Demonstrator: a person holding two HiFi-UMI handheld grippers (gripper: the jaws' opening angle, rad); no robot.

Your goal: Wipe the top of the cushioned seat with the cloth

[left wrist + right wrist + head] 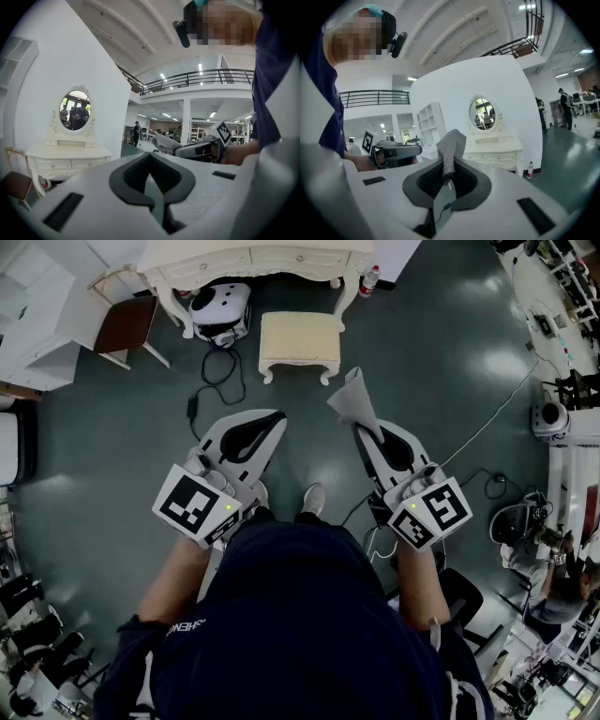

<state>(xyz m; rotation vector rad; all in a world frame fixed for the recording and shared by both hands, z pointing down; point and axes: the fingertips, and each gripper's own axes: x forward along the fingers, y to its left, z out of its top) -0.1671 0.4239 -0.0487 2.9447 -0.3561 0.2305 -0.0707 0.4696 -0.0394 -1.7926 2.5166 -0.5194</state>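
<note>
Two grippers, one cloth, one cushioned seat

I am clenching my right gripper (360, 428) on the one grey cloth (351, 397), which is sticking out past the jaw tips. Its long axis is running in line with the gripper, and its free end is fanning forward toward the single cushioned seat (300, 337). The seat is standing on the floor ahead, apart from the cloth, just before one white dressing table (253, 259). I am holding my left gripper (277, 415) closed on nothing.

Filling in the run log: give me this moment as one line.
right tongs: shut on cloth | left tongs: shut, empty | cushioned seat: ahead, cloth not touching it
</note>
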